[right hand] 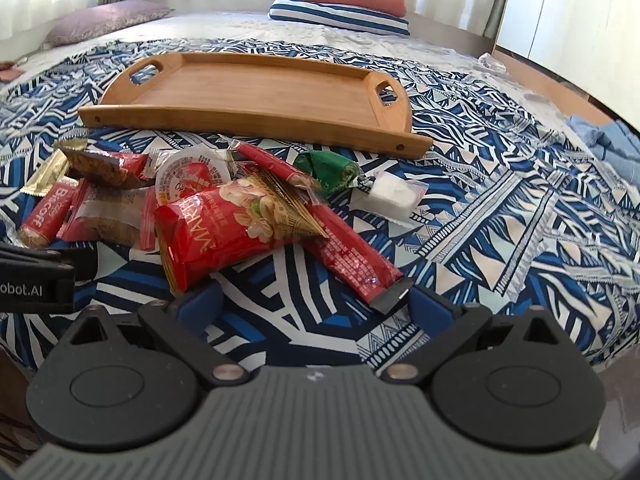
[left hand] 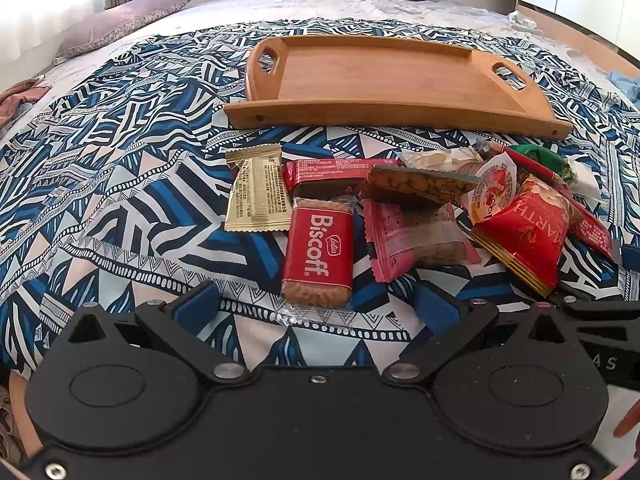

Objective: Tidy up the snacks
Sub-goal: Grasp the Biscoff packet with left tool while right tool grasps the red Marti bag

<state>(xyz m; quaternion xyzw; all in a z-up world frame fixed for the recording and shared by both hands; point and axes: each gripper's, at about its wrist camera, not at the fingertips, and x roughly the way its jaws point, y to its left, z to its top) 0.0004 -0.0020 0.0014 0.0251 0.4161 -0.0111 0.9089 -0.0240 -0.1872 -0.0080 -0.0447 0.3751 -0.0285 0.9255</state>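
Observation:
A pile of wrapped snacks lies on the patterned bedspread in front of an empty wooden tray (left hand: 384, 76) (right hand: 256, 92). In the left wrist view my left gripper (left hand: 316, 308) is open, its blue pads either side of the near end of a red Biscoff packet (left hand: 318, 248). A gold packet (left hand: 258, 192) and a pink packet (left hand: 416, 232) lie beside it. In the right wrist view my right gripper (right hand: 316, 304) is open, just short of a red nut bag (right hand: 224, 228) and a long red stick packet (right hand: 352, 256). A green candy (right hand: 328, 172) and white packet (right hand: 390, 194) lie farther off.
Pillows (right hand: 340, 4) lie at the head of the bed. A mauve pillow (left hand: 120, 20) is at the far left. Blue cloth (right hand: 612, 144) lies at the bed's right edge. The other gripper's black body (right hand: 36, 276) shows at the left.

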